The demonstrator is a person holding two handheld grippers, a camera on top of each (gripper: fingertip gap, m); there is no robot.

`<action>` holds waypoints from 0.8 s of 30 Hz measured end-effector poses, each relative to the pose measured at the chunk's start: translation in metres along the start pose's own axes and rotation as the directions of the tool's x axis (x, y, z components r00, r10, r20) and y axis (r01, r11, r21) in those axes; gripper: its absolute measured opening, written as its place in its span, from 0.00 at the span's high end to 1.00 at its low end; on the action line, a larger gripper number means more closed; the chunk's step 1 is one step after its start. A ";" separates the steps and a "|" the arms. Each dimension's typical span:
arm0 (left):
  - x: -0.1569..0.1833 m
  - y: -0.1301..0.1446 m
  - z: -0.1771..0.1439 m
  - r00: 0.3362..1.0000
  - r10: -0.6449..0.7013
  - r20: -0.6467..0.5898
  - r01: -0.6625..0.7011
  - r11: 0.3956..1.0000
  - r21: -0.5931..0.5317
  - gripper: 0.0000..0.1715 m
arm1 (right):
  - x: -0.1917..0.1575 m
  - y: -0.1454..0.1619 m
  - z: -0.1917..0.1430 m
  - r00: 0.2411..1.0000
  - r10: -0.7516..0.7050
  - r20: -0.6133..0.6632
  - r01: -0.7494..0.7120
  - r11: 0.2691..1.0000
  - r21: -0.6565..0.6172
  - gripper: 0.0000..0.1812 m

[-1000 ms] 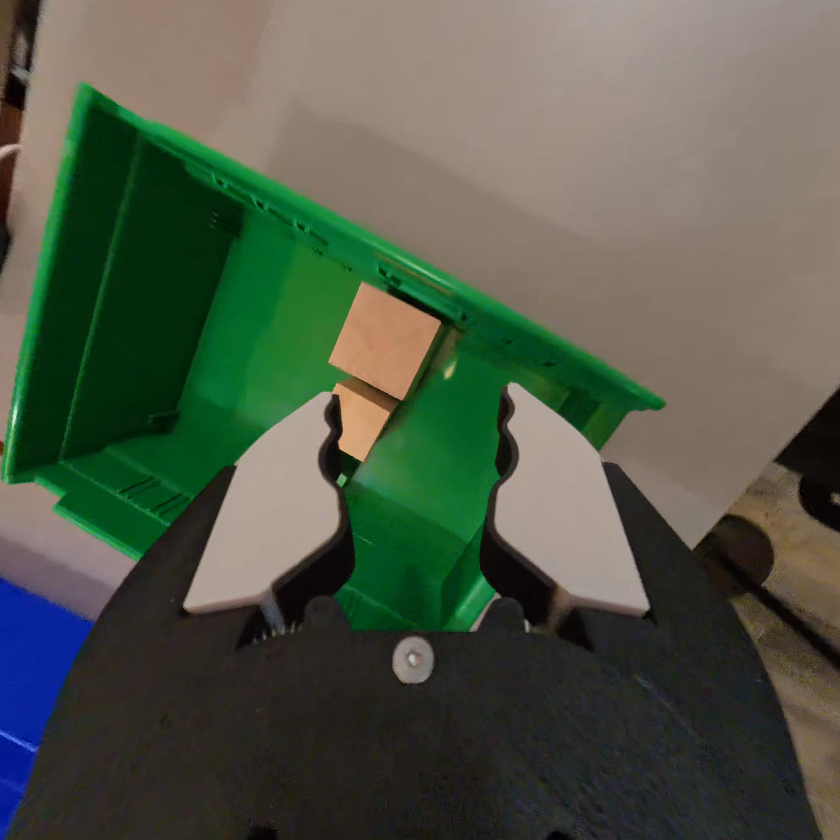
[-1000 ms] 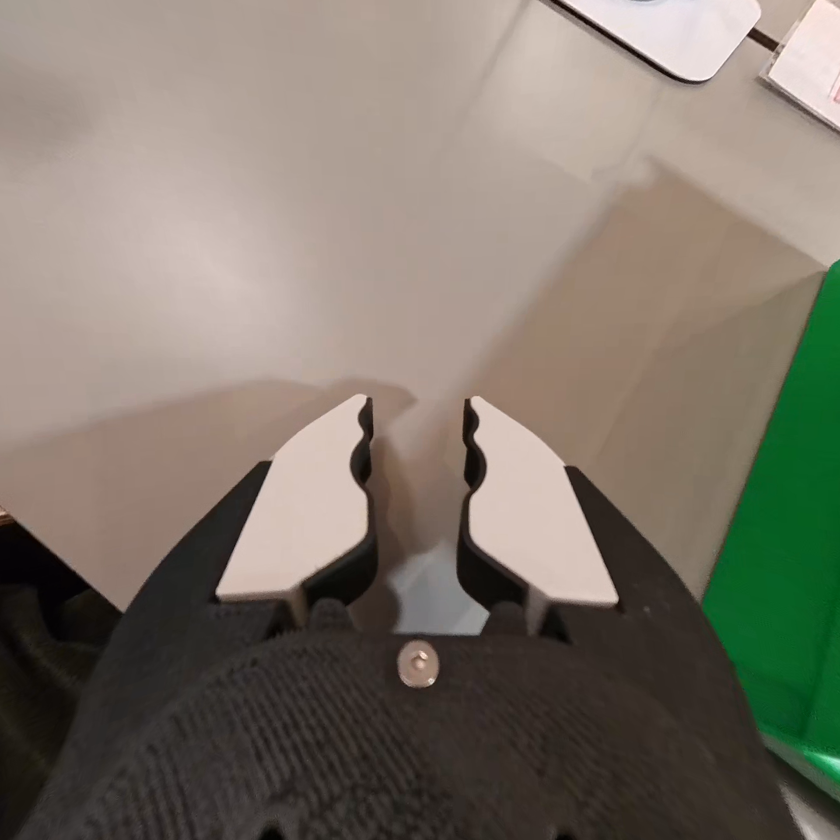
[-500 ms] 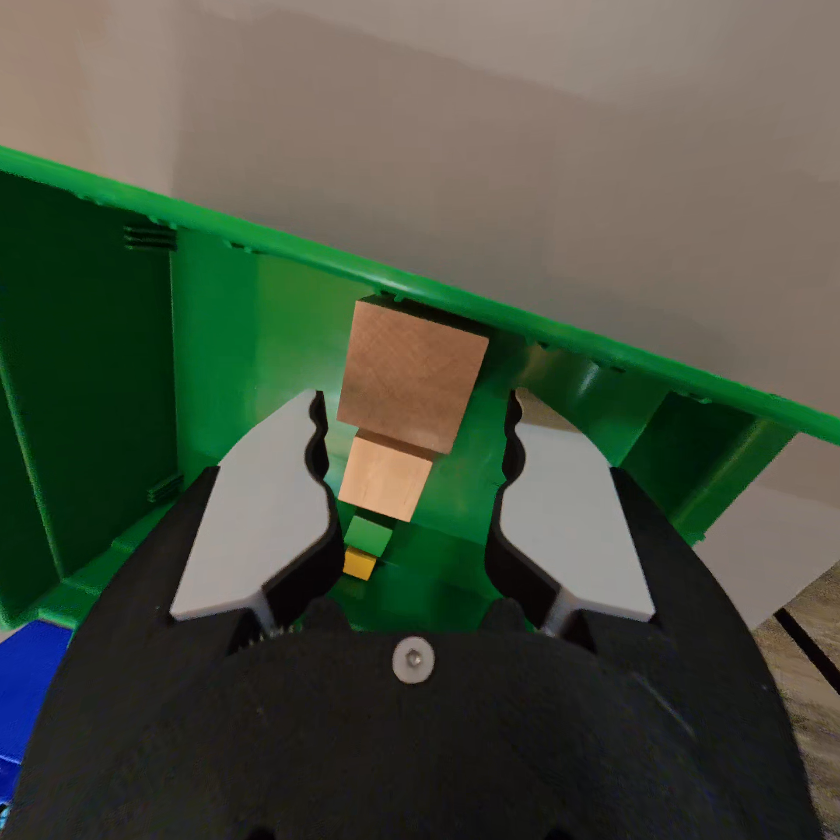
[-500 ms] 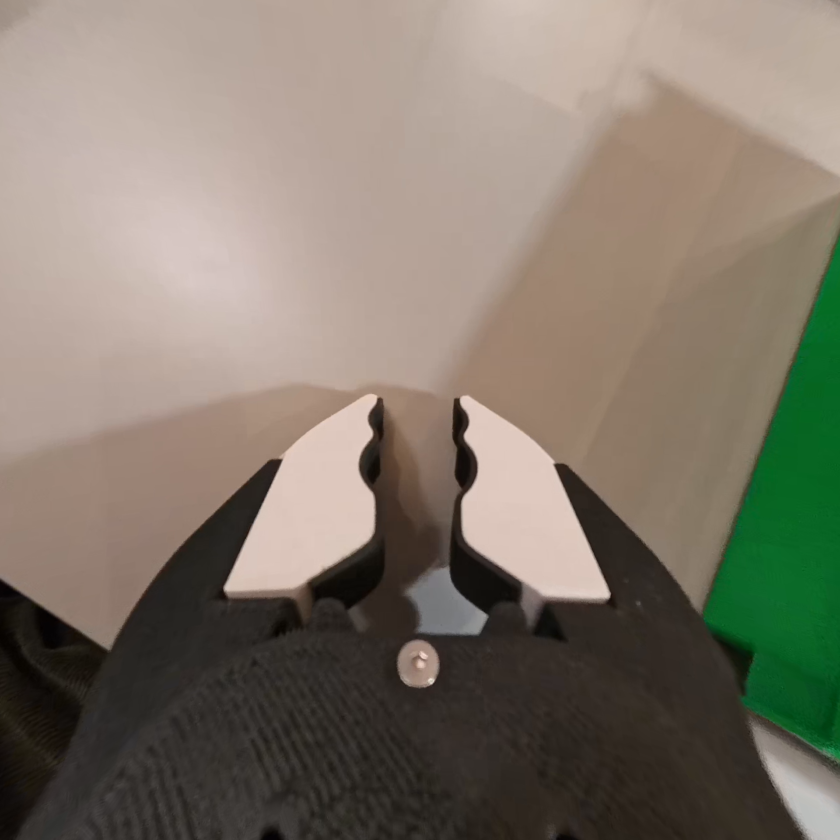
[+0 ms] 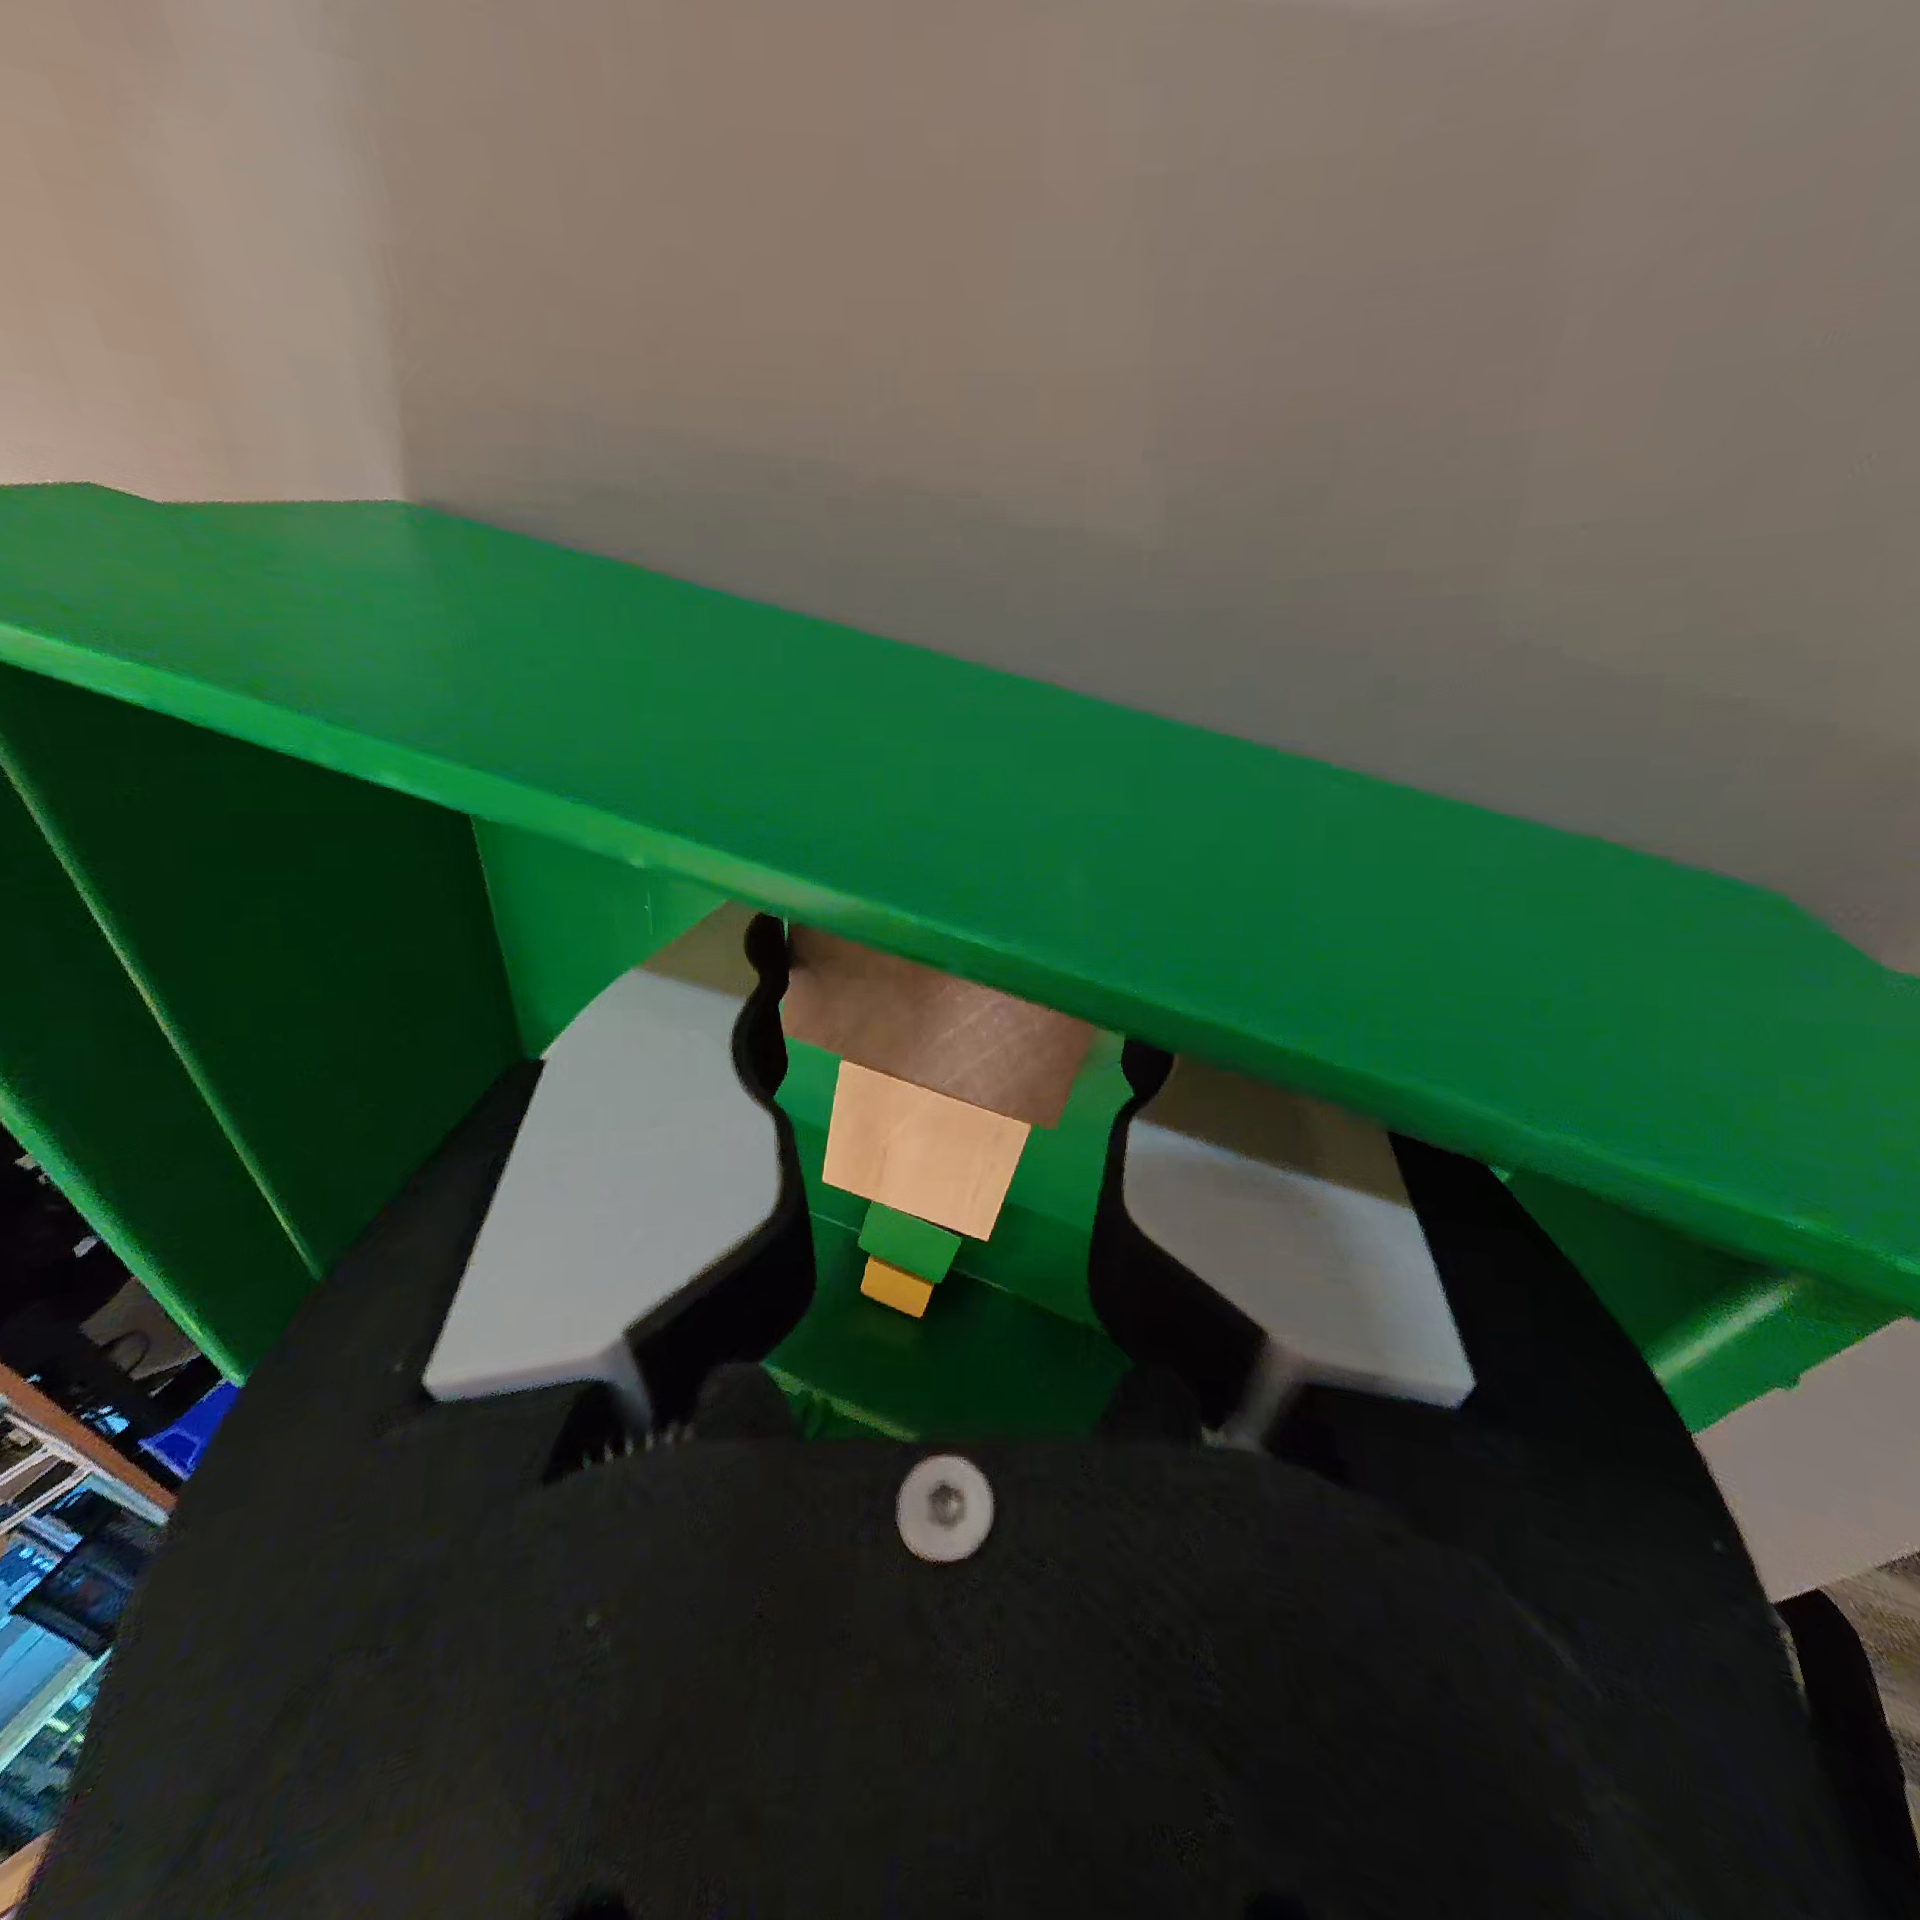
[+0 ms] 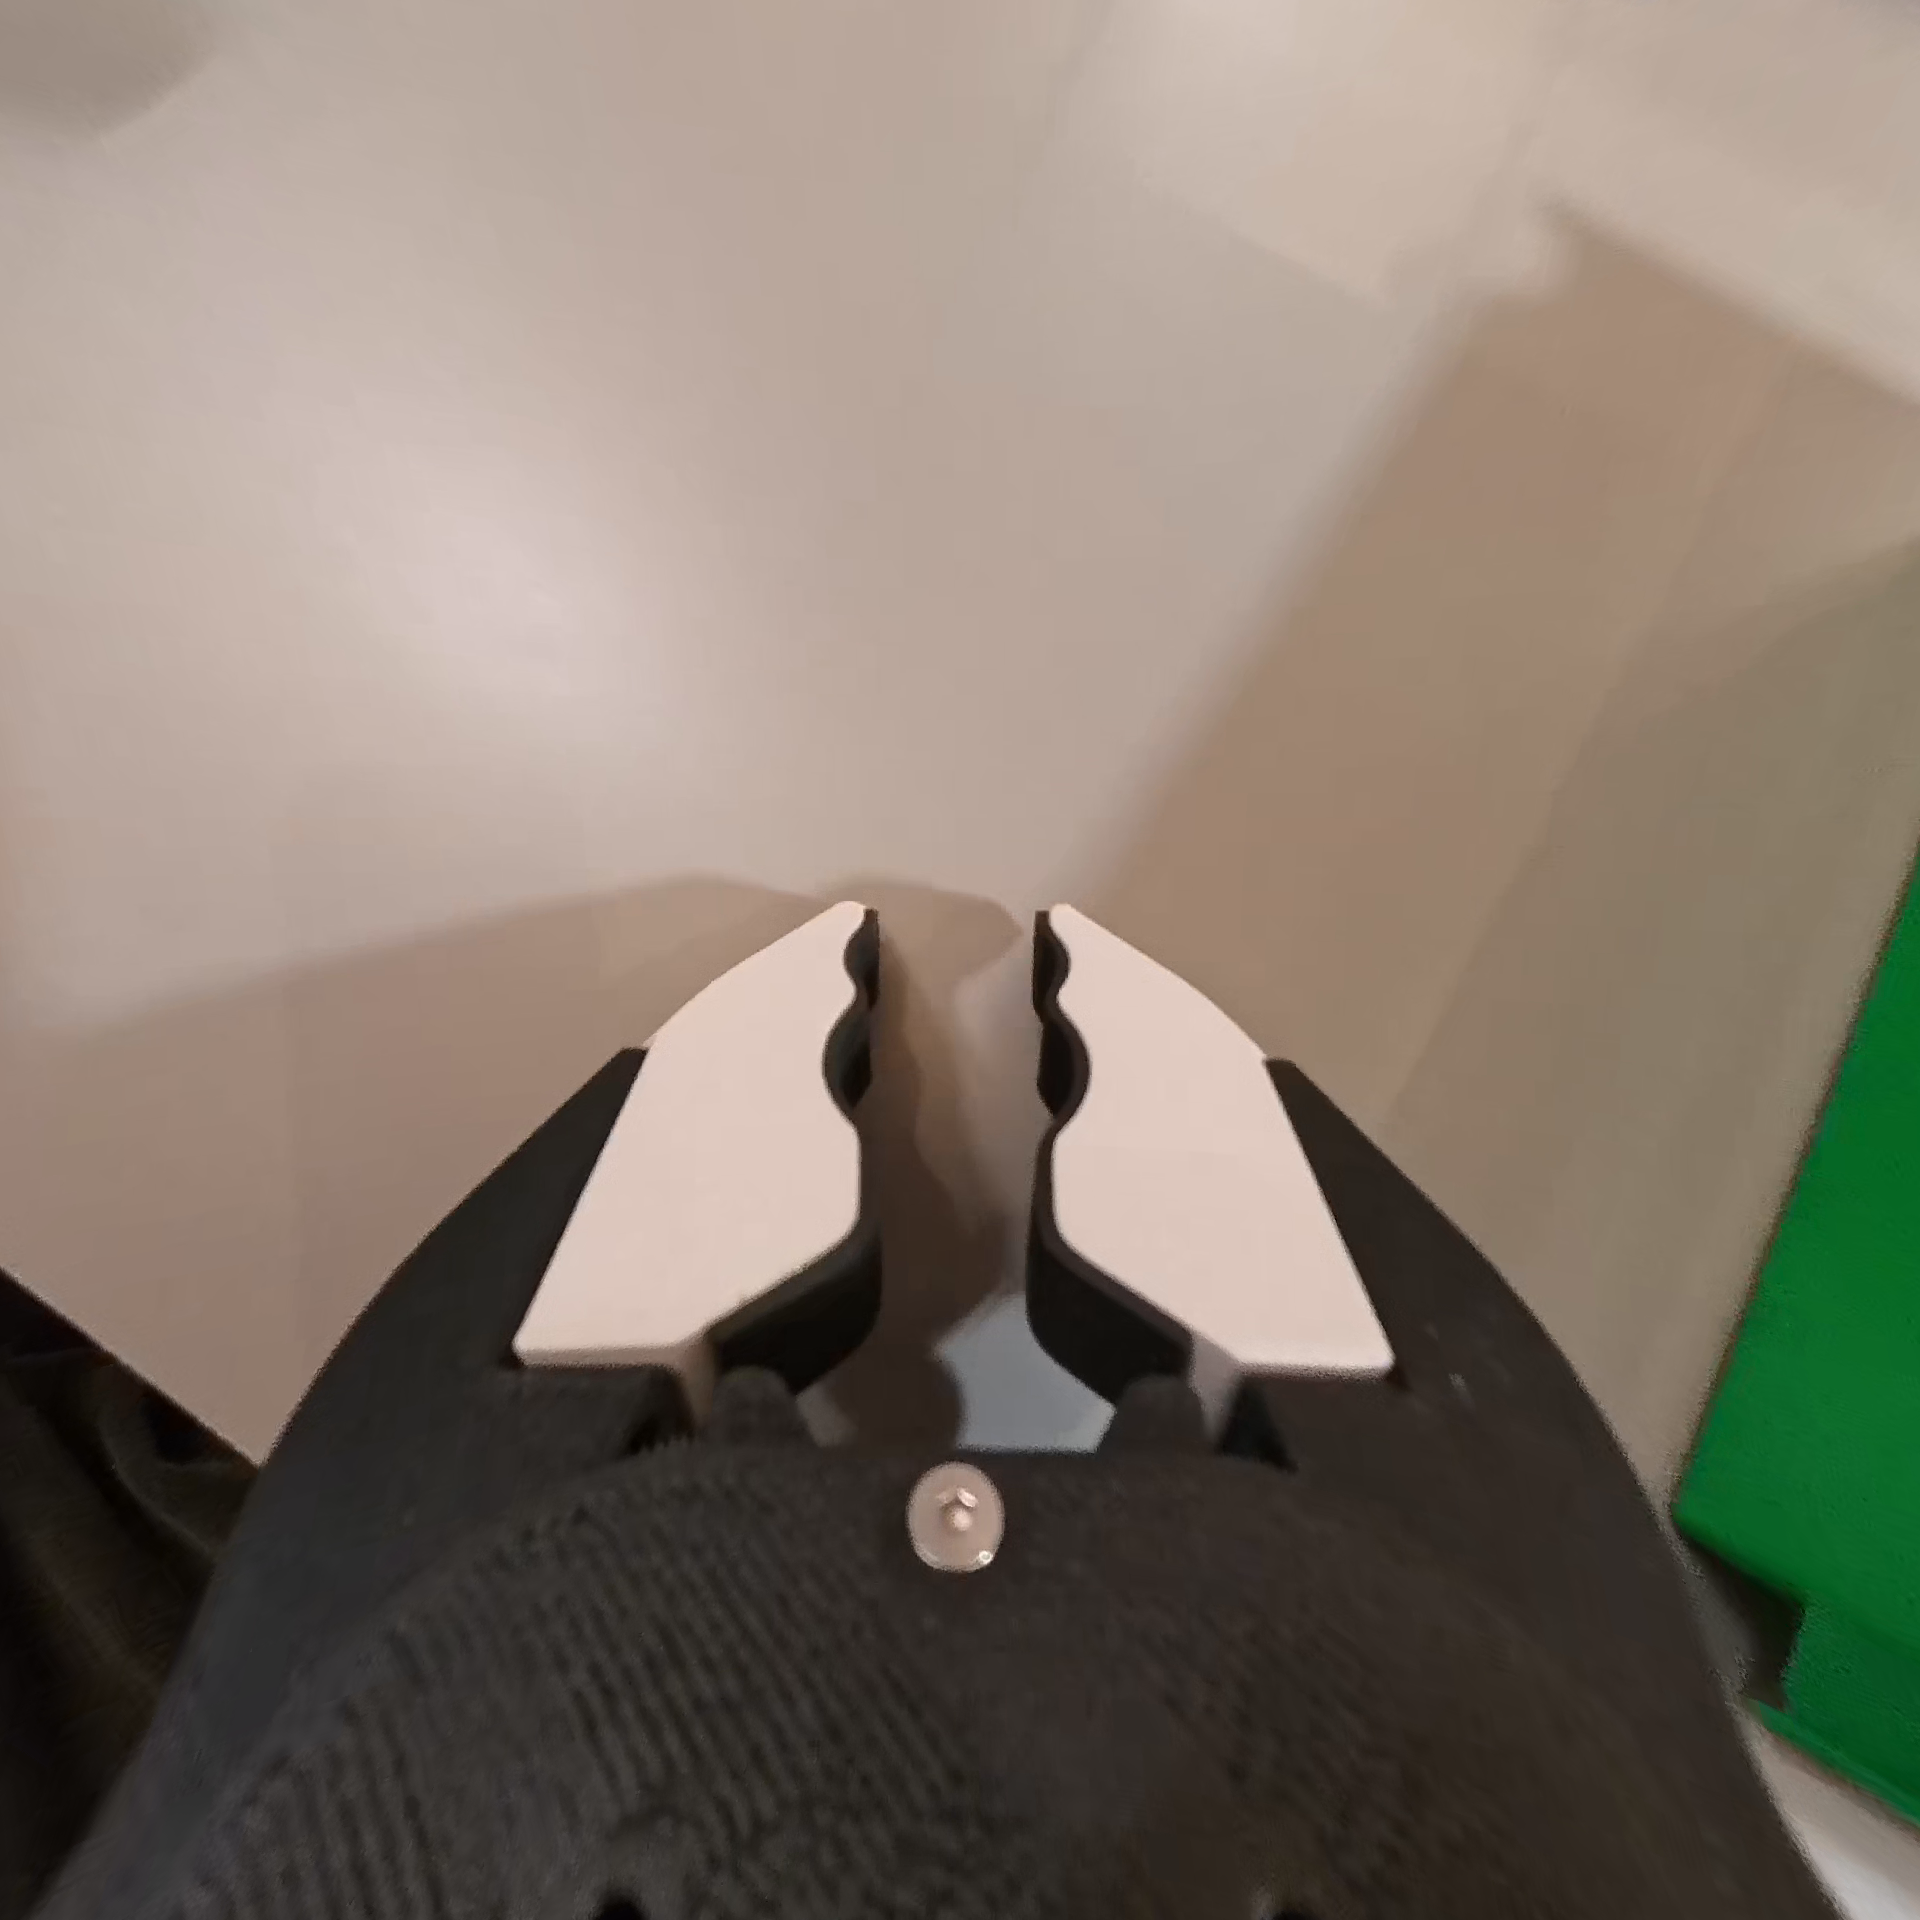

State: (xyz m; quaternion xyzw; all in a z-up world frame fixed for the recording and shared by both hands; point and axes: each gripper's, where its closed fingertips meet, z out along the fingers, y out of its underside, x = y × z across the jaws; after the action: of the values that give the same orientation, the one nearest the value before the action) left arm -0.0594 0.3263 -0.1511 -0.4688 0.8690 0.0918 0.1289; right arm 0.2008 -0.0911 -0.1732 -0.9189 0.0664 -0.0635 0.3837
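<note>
A green plastic bin [image 5: 935, 769] lies on its side on a pale table, its opening towards my left gripper [image 5: 951, 997]. The left gripper is open and reaches into the bin, its fingertips under the bin's upper wall. Between the jaws is a row of blocks: a large brown wooden block [image 5: 935, 1023], a smaller pale wooden block [image 5: 920, 1148], a small green block [image 5: 906, 1242] and a small yellow block [image 5: 896, 1286]. I cannot tell whether the left finger touches the large block. My right gripper [image 6: 953, 920] is empty, jaws narrowly apart, above the bare table [image 6: 520, 520].
The bin's outer wall [image 6: 1818, 1195] shows at the right edge of the right wrist view. A dark cloth [image 6: 94, 1434] lies past the table's near-left edge. Shelving with clutter and a blue bin [image 5: 187, 1429] shows at the lower left of the left wrist view.
My left gripper has moved deeper and lower into the bin, so its upper wall now covers the fingertips. My right gripper's jaws have narrowed and it has shifted slightly.
</note>
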 end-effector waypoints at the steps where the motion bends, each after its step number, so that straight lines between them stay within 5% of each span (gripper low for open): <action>1: 0.000 0.000 0.000 1.000 0.007 0.007 -0.007 1.000 -0.004 0.62 | -0.002 -0.001 0.000 1.000 0.002 0.007 -0.002 1.000 0.005 0.84; 24: -0.023 0.010 -0.043 0.949 -0.015 0.316 0.017 1.000 -0.005 0.63 | -0.018 -0.024 -0.012 0.985 0.116 0.126 -0.130 0.985 0.112 0.86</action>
State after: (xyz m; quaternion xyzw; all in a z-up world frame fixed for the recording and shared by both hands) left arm -0.0618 0.3380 -0.1024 -0.4556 0.8330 0.1679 0.2653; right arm 0.1824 -0.0799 -0.1492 -0.8904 0.0963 0.0114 0.4448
